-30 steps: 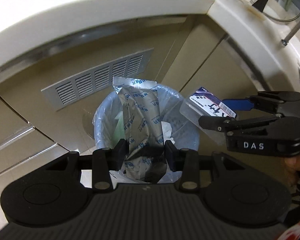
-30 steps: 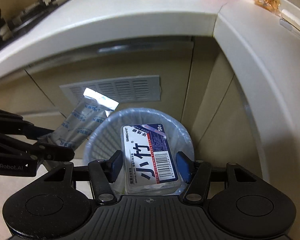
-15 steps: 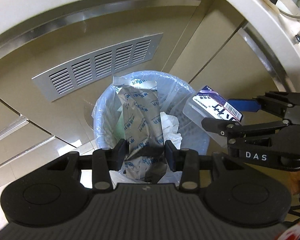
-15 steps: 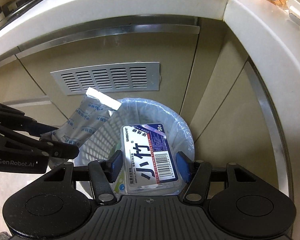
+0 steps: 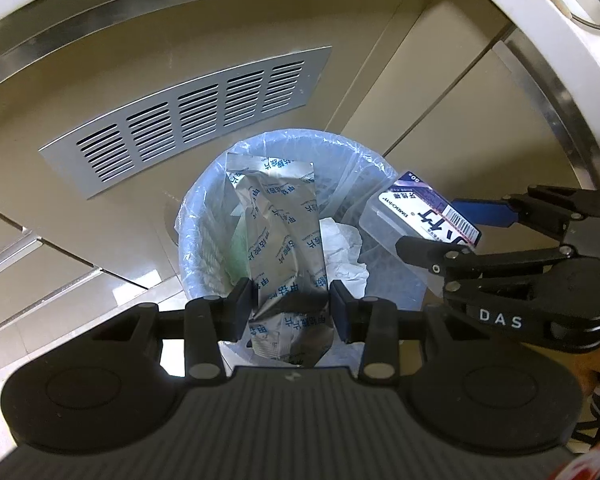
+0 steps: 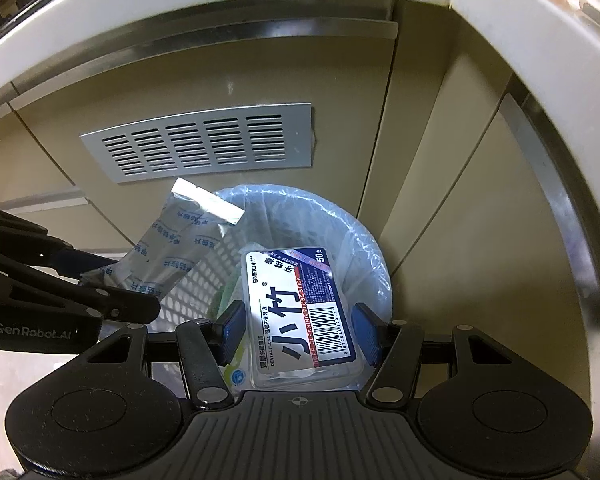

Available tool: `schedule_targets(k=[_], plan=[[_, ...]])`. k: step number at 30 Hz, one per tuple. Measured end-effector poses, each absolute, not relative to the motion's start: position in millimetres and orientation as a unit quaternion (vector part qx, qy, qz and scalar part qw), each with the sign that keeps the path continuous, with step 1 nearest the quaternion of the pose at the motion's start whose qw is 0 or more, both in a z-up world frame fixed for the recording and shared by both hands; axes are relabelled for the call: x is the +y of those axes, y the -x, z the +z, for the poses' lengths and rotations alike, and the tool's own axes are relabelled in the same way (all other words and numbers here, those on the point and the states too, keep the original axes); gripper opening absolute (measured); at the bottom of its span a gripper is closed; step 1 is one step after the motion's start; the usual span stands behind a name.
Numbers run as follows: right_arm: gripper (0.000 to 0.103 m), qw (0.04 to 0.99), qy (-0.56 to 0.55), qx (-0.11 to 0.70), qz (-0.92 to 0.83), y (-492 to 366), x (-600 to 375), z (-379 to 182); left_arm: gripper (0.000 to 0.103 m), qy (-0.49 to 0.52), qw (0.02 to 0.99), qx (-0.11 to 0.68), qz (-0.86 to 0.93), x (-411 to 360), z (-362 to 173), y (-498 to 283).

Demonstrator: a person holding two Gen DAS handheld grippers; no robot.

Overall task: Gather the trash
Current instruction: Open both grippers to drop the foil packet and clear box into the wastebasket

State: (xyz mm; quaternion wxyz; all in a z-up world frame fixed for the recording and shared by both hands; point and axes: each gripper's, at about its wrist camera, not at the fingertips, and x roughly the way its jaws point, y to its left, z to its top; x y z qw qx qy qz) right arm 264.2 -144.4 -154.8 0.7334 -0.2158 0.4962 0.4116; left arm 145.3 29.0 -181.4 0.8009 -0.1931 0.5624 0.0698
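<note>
Over the lined bin (image 5: 300,216), the left gripper (image 5: 292,306) has its jaws clamped low on a light, crinkly foil pouch (image 5: 278,236), while the right gripper (image 6: 298,334) pinches a stiff, slick floss box (image 6: 300,312) by its sides.

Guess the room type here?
Probably a home kitchen: a white countertop over beige cabinet doors, a metal vent grille in one door, and a lined bin on the floor in the corner.
</note>
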Motion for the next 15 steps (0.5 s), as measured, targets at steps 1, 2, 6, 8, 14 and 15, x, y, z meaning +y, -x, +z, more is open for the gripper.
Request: schedule_targets(k=[1,2,6,8,14,15], plan=[[0.058,0.733,0.216,0.497,0.411,-265,-144,-156,0.037,0.193,0.801,0.563,0.069,29,-183,-146],[0.058,0.732,0.217,0.498,0.411,-265,-143,-157,0.037,0.193,0.8,0.564,0.07,29,-185,-147],[0.058,0.734,0.215,0.499,0.408,-268,-141,-161,0.037,0.191,0.799,0.565,0.073,30,-187,-150],[0.058,0.734,0.214,0.5,0.406,-270,-142,-163,0.037,0.191,0.799,0.565,0.074,30,-187,-152],[0.058,0.734,0.216,0.504,0.402,-276,-141,-167,0.038,0.191,0.798,0.567,0.075,33,-191,-157],[0.058,0.733,0.216,0.504,0.402,-276,-141,-168,0.041,0.193,0.798,0.566,0.074,33,-192,-157]])
